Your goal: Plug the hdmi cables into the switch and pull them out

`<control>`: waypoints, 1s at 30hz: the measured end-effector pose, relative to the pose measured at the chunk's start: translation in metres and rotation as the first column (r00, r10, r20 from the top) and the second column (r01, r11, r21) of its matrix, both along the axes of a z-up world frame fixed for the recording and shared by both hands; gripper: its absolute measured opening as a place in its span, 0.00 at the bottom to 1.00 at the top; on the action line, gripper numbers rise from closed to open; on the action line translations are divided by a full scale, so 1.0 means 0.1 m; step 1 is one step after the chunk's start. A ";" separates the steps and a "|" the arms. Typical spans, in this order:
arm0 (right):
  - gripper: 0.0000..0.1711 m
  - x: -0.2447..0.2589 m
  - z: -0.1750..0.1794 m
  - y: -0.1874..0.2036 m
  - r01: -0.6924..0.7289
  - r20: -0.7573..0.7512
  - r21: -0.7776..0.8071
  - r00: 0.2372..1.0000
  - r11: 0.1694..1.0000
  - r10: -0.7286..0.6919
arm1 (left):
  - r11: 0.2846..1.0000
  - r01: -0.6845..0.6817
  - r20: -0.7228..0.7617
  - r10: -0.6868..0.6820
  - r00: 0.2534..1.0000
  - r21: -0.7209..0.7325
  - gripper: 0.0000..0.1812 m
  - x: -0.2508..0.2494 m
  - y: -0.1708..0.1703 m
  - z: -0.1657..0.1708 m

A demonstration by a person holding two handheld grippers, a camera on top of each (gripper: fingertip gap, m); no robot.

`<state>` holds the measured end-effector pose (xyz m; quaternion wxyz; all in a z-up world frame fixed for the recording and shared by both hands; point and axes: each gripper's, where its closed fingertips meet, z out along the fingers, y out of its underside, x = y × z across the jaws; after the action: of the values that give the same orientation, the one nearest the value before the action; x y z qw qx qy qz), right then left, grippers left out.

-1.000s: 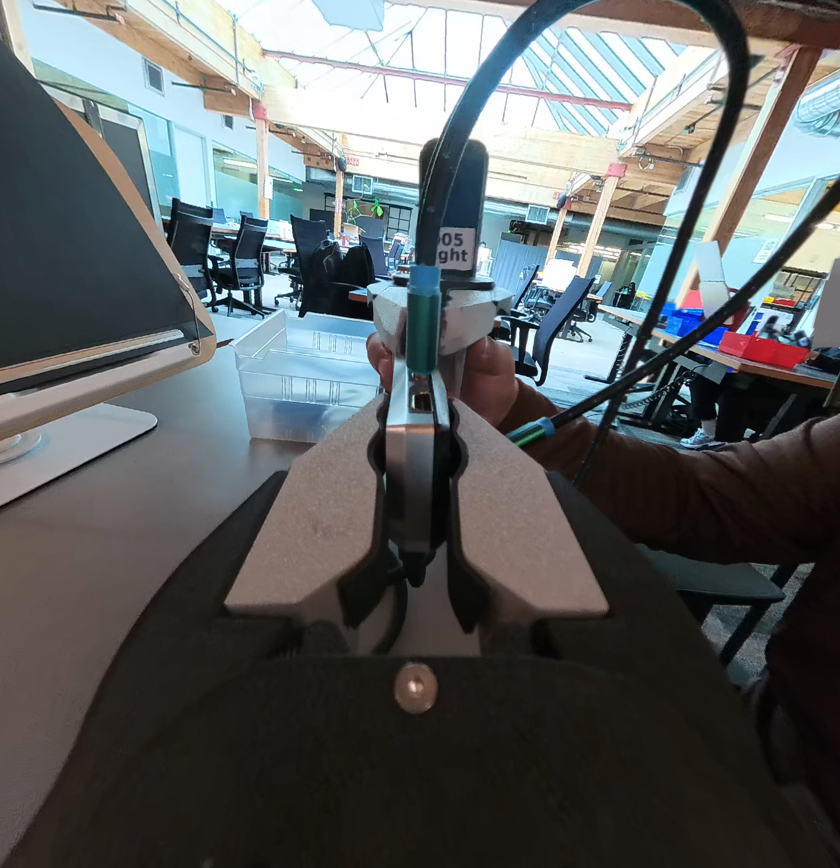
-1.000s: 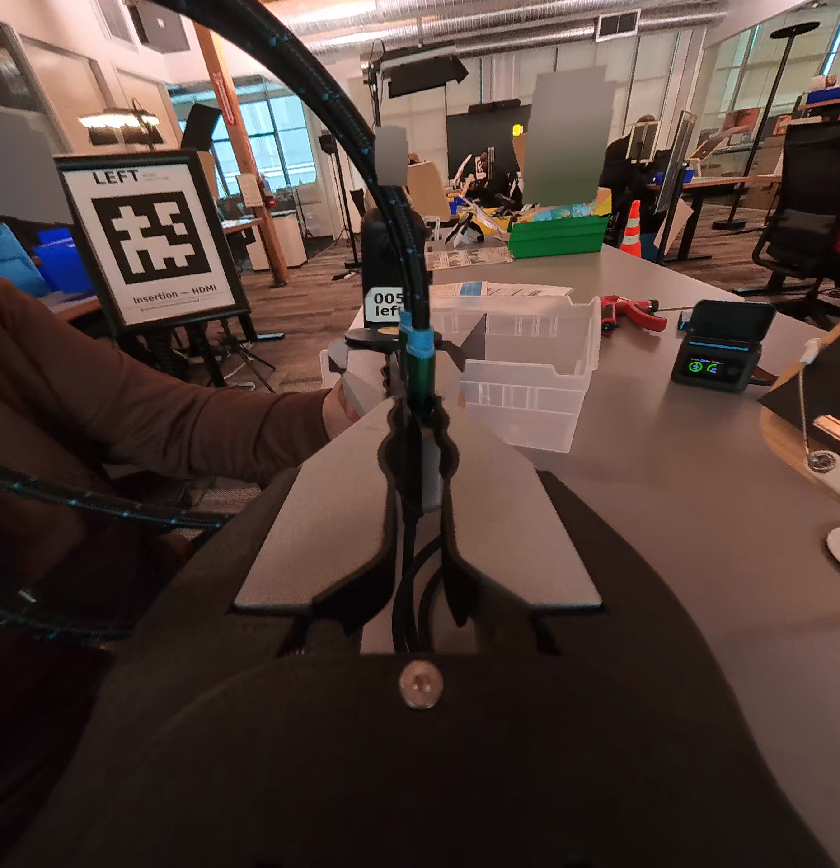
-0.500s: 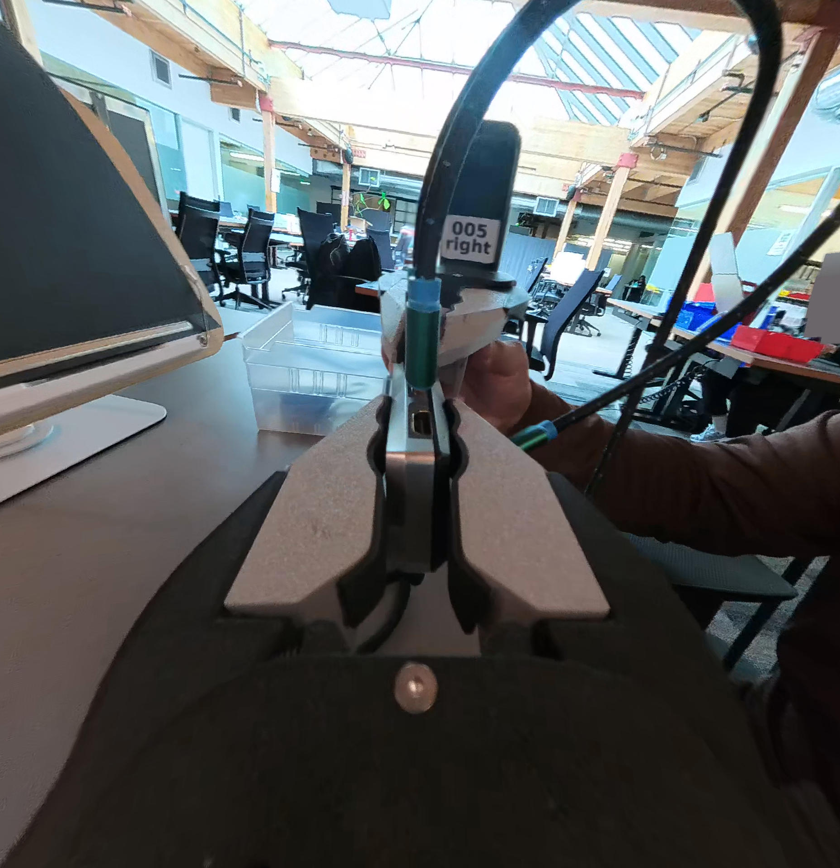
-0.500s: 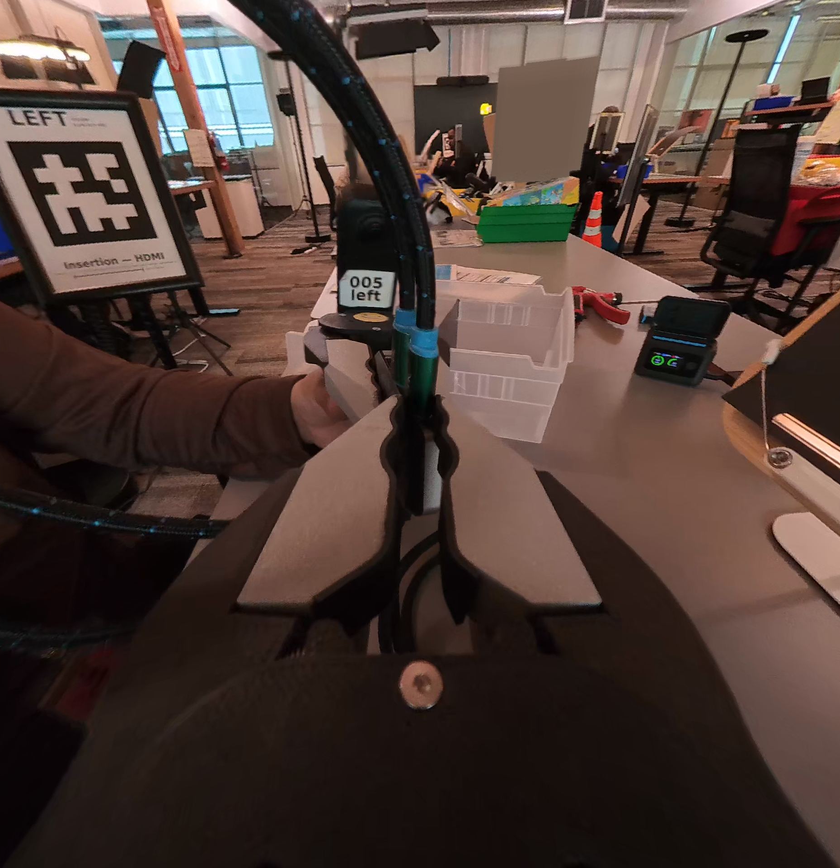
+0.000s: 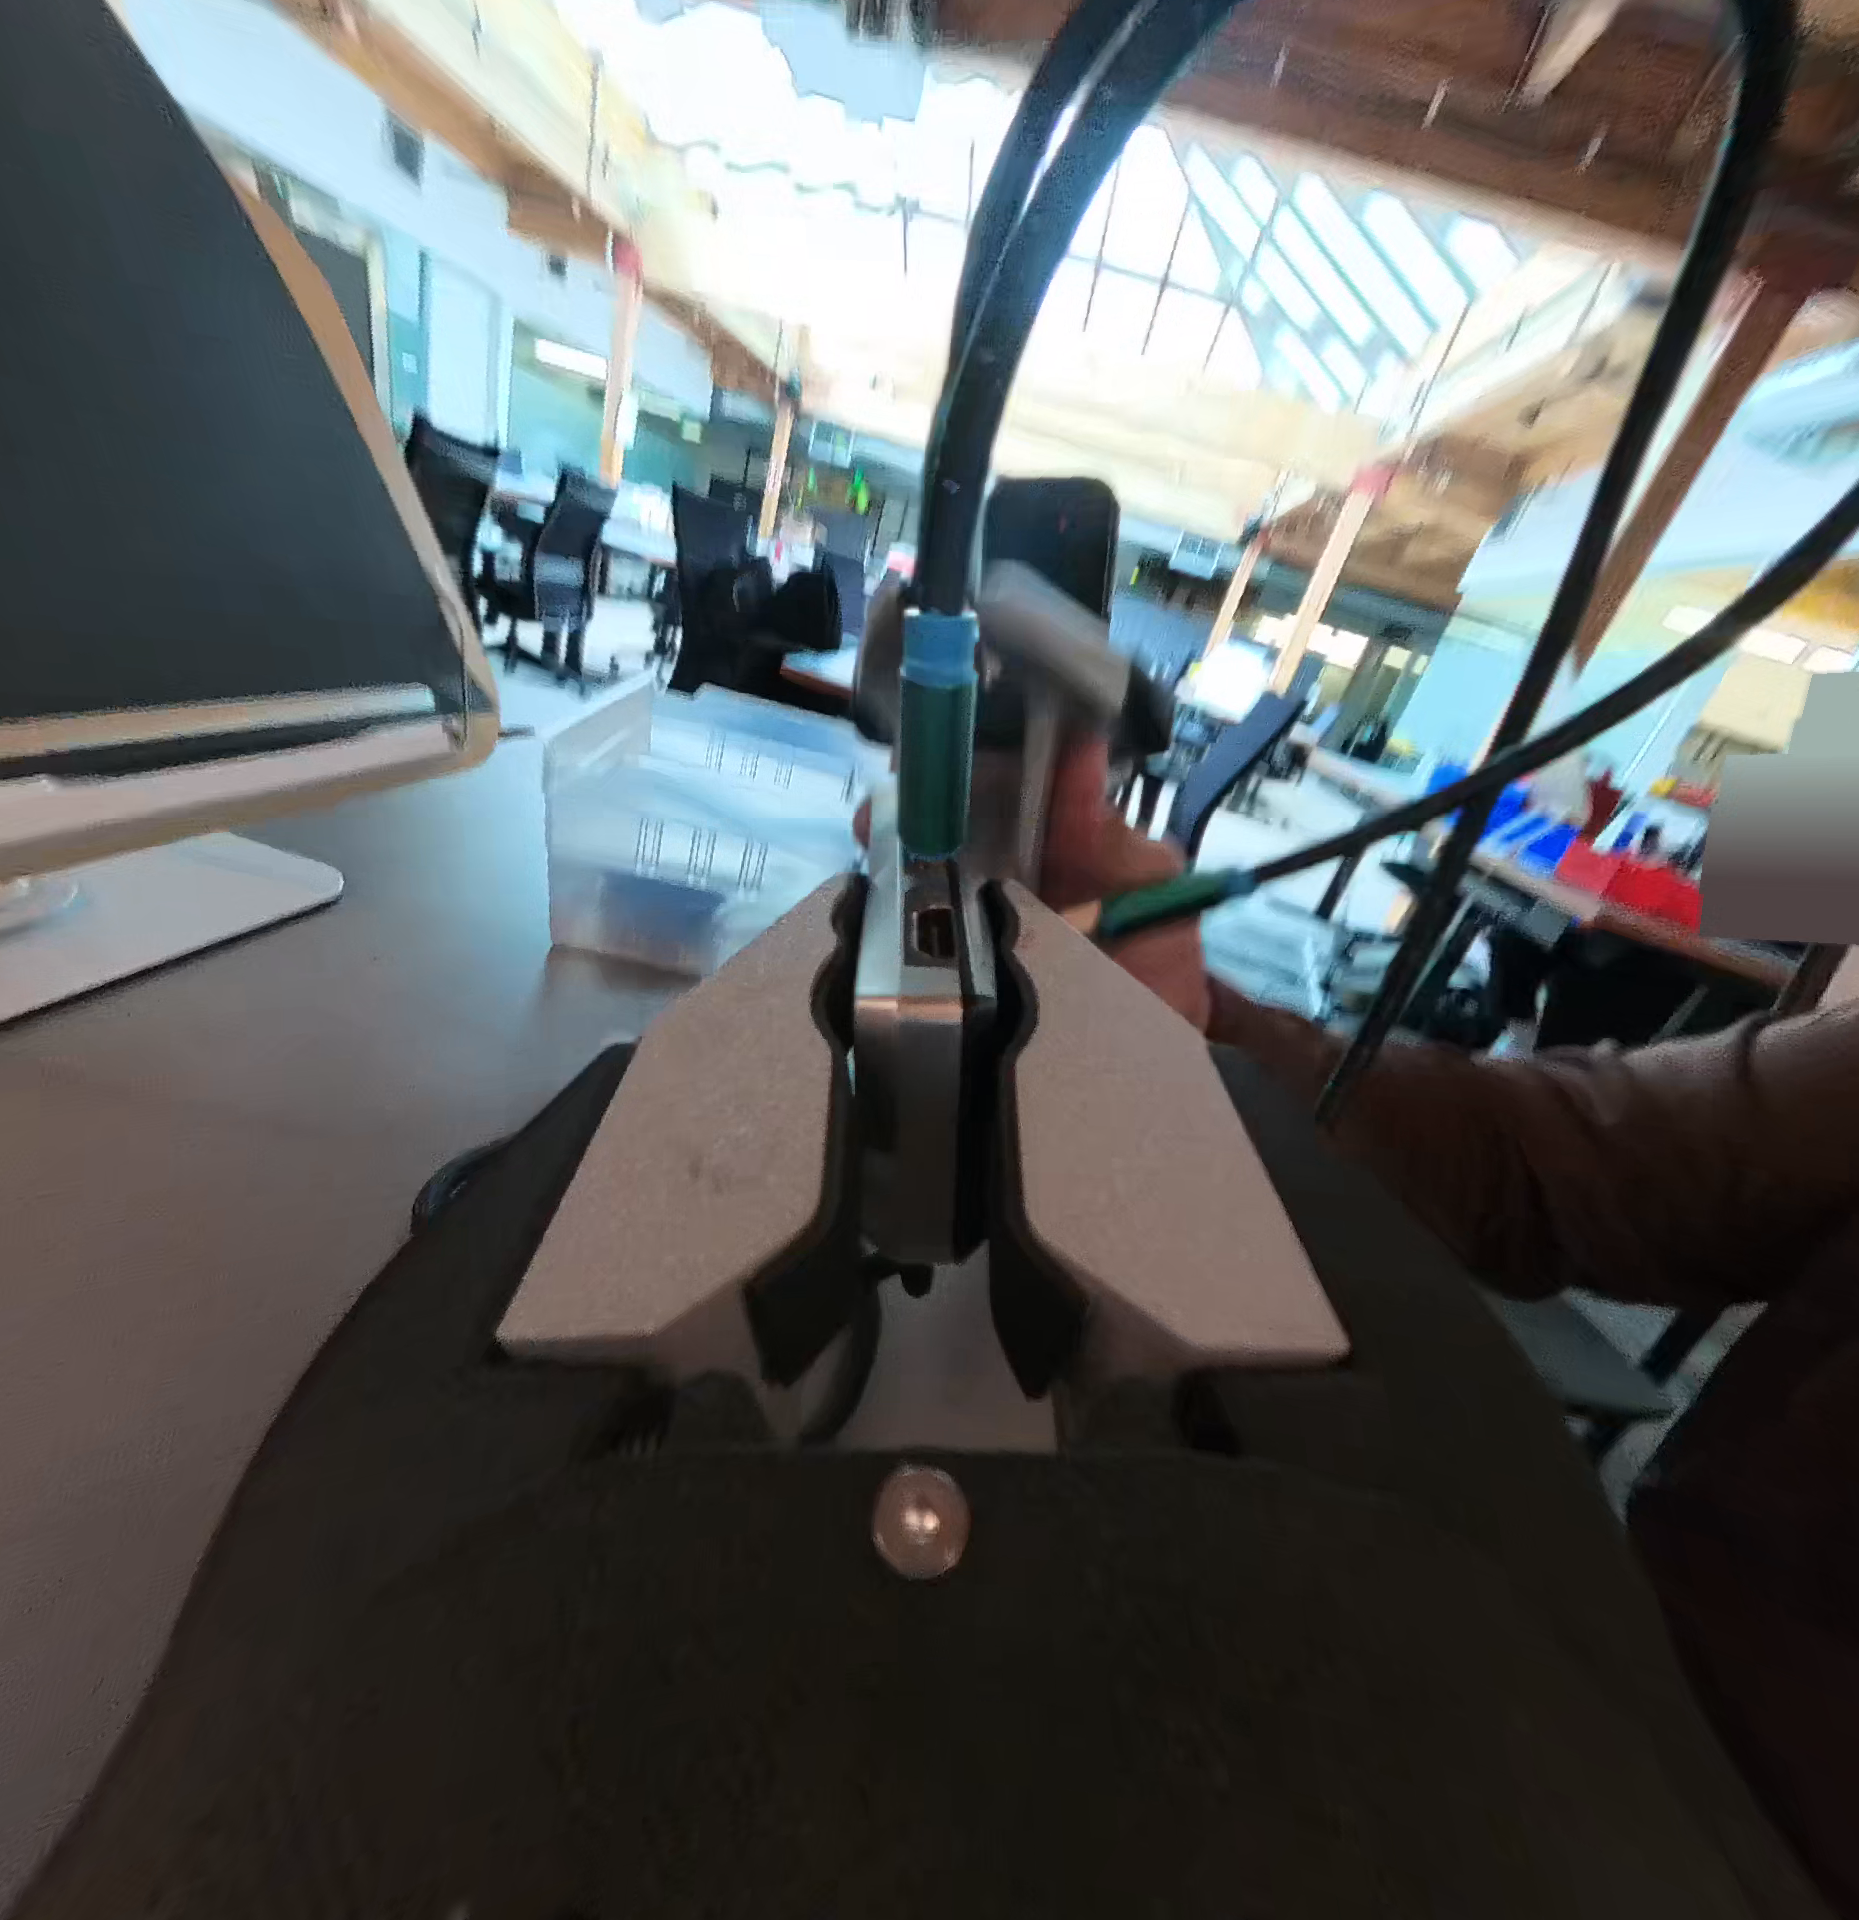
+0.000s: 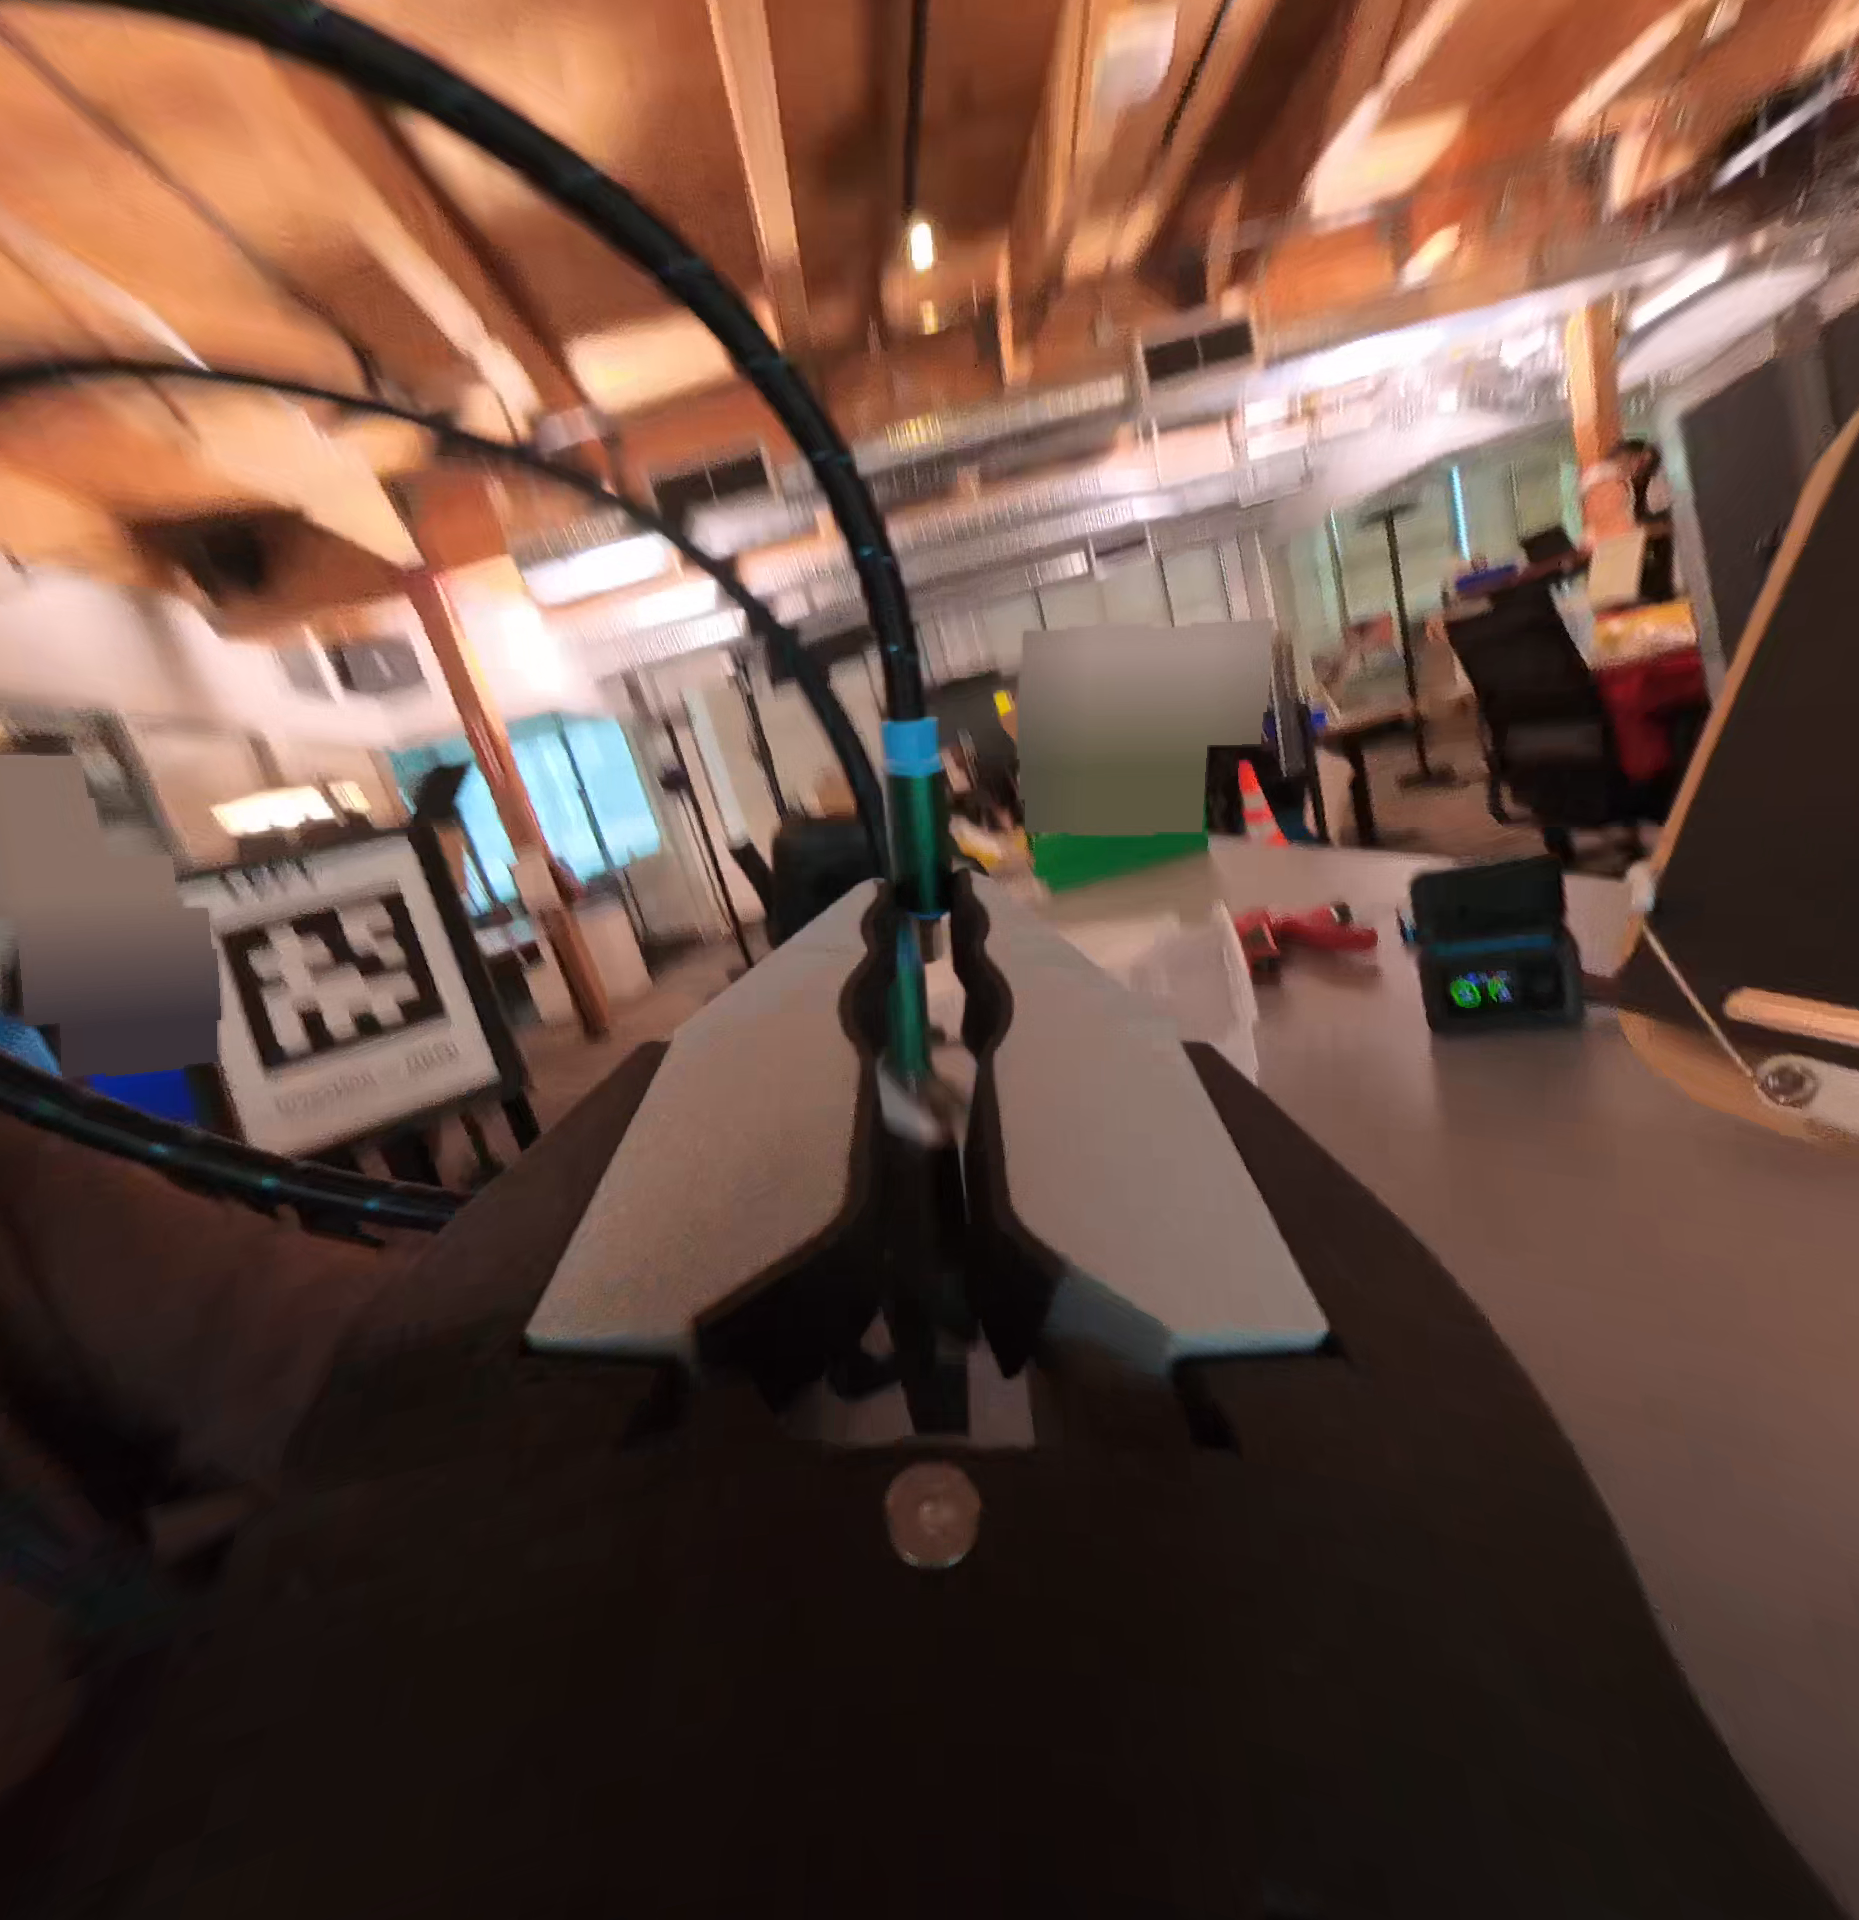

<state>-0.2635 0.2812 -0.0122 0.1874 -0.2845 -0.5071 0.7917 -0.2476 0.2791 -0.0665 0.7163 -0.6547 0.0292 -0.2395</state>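
My left gripper (image 5: 920, 904) is shut on the thin silver and black switch (image 5: 904, 1039) and holds it edge-on above the table. An empty port (image 5: 925, 930) faces me. A green HDMI plug (image 5: 935, 769) with a blue collar stands at the switch's top edge; blur hides whether it is seated. A second green plug (image 5: 1164, 899) hangs loose to the right. My right gripper (image 5: 1050, 644) sits just behind the switch, tilted. In its own view, my right gripper (image 6: 920, 914) is shut on the green plug (image 6: 914, 831). A silver connector tip (image 6: 909, 1112) shows lower between the fingers.
A monitor (image 5: 177, 520) stands at the left on the grey table (image 5: 281, 1143), with a clear plastic bin (image 5: 696, 810) behind it. Black cables (image 6: 800, 416) arch overhead. A small lit device (image 6: 1496, 956), a red tool (image 6: 1309, 925) and a marker sign (image 6: 333, 977) are farther off. One gripper's finger ends stand about 6 centimeters off the other's.
My right gripper has swung and tilted, so its view now points up toward the ceiling. Both views are blurred by motion. My left gripper keeps its hold on the switch.
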 end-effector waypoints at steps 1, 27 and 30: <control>0.04 0.04 0.10 0.11 -0.007 -0.027 -0.073 1.000 0.997 0.005 | 0.999 -0.002 -0.035 0.001 0.999 -0.033 0.11 0.04 0.04 -0.08; 0.04 1.24 1.19 1.82 0.751 -0.244 0.435 0.629 0.496 -0.738 | 0.991 -0.004 -0.185 0.029 0.982 0.135 0.11 0.08 -0.06 0.08; 0.04 1.56 1.19 2.29 0.785 -0.289 0.570 0.469 0.243 -0.835 | 0.993 -0.044 -0.189 0.065 0.980 0.113 0.11 0.03 -0.04 0.06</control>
<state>-0.1075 0.5097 0.1069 0.6319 -0.4506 -0.5275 0.3455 -0.2442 0.2756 -0.0605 0.7510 -0.6354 0.0932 -0.1535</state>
